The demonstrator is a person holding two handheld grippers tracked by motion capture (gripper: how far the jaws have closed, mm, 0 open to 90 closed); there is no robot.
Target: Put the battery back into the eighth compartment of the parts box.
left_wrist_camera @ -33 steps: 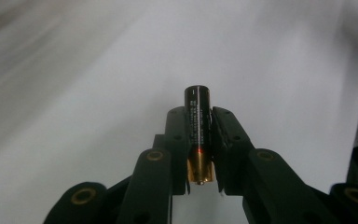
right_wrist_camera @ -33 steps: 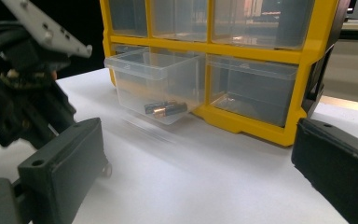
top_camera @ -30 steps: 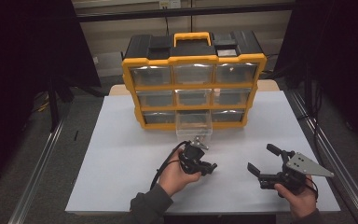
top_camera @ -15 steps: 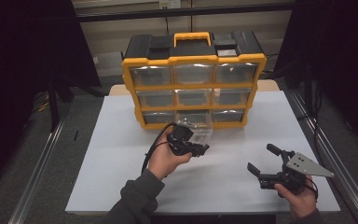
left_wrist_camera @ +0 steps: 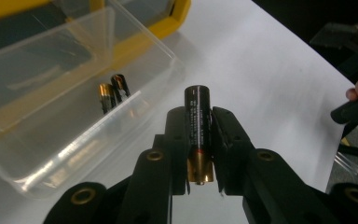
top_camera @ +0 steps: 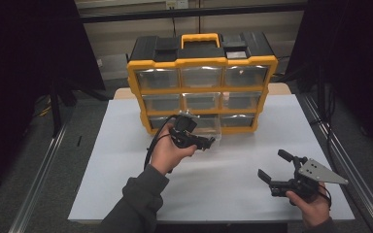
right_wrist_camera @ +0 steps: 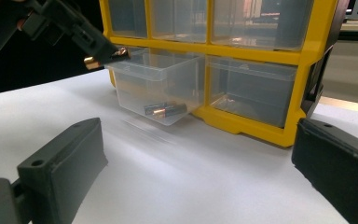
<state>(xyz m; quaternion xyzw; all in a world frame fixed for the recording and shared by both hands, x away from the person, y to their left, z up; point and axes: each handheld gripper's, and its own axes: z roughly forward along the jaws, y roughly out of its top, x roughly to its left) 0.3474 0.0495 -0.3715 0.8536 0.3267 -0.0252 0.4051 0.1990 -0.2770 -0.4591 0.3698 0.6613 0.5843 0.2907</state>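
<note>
The left gripper (left_wrist_camera: 199, 140) has lifted off the white table (top_camera: 126, 145) and swung up beside the pulled-out clear plastic drawer (left_wrist_camera: 51, 93) of the yellow 9-drawer organiser (top_camera: 201, 87) since a second ago, when it sat low on the table. Its jaws are clamped on a black-and-copper cylindrical battery (left_wrist_camera: 198, 126), held by its middle just past the drawer's front rim. 2 more batteries (left_wrist_camera: 112, 95) lie inside, so this looks like loading the drawer (or possibly emptying it; I cannot tell which).

The right gripper (top_camera: 277, 170) rests well apart near the table's right front, jaws spread wide and holding nothing. The open drawer juts toward the person; bare table lies on both sides of it, leaving room to approach from above or the front.
</note>
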